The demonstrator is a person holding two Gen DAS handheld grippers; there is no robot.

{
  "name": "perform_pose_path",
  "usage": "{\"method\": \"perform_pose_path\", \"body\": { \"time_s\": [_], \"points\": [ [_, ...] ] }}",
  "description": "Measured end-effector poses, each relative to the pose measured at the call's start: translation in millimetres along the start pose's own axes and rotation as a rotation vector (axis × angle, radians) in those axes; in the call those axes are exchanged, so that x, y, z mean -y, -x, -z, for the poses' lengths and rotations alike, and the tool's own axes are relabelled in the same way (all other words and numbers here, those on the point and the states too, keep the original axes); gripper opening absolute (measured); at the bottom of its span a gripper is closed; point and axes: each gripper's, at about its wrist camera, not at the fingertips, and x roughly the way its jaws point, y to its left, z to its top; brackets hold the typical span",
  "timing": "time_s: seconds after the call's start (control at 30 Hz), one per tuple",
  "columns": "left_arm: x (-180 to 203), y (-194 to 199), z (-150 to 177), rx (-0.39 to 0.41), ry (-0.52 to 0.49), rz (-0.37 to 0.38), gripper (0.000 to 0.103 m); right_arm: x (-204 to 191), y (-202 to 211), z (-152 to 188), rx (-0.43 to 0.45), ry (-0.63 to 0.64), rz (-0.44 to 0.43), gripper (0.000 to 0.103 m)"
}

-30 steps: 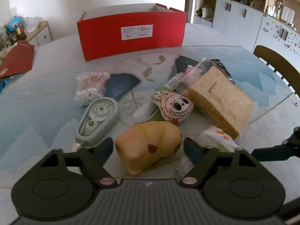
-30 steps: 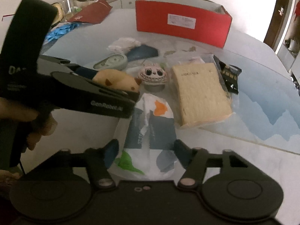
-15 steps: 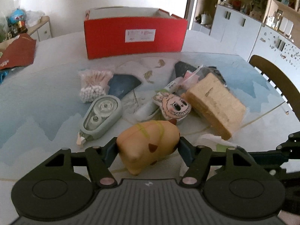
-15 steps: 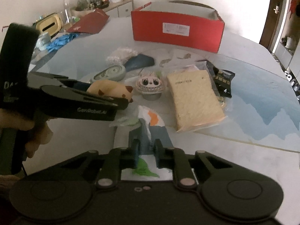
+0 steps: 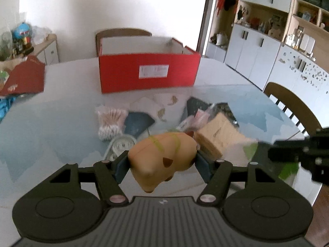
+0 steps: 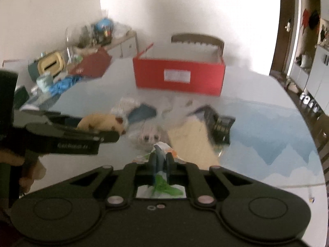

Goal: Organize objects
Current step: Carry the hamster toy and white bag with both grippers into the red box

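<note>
A: Left gripper [image 5: 162, 160]?
B: Clamped on the tan plush toy [image 5: 162, 154], one blue pad on each flank, jaws held fairly wide by its body. Lifted clear of the table [image 5: 51, 123], above the tape dispenser [image 5: 120, 145] and the rest of the clutter.

A: Toy's lie?
B: Long axis roughly along the fingers, tilted; rounded end sagging toward the camera, far end higher, toward the red box [image 5: 148, 72].

A: Right gripper [image 6: 160, 160]?
B: Nearly pressed together, pinching a white packet with green and orange print [image 6: 162, 186]. Packet squeezed thin between the pads, running lengthwise along the fingers, near end spilling out below the gripper body. Blurred, so hard to tell whether raised off the table.

A: Farther out?
B: Beyond the right fingertips: round big-eyed toy [image 6: 148, 138], tan sponge block [image 6: 189, 138], dark sachet [image 6: 222, 126]. Cotton swabs [image 5: 110, 121] left of centre, red box at the back, open side up
</note>
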Motion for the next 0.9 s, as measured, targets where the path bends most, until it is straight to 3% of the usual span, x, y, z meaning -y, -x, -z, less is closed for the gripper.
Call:
{"method": "perform_pose_path", "body": {
  "time_s": [0.4,0.9],
  "points": [
    [-14,5,-40,0.077,-0.077,0.018,0.067,11,1,-48,0.127,-0.007,0.024,0.008],
    [-31,-12,-84,0.138,-0.180,0.065,0.067,21,-30,-95,0.144,-0.021,0.035,0.007]
  ]
}}
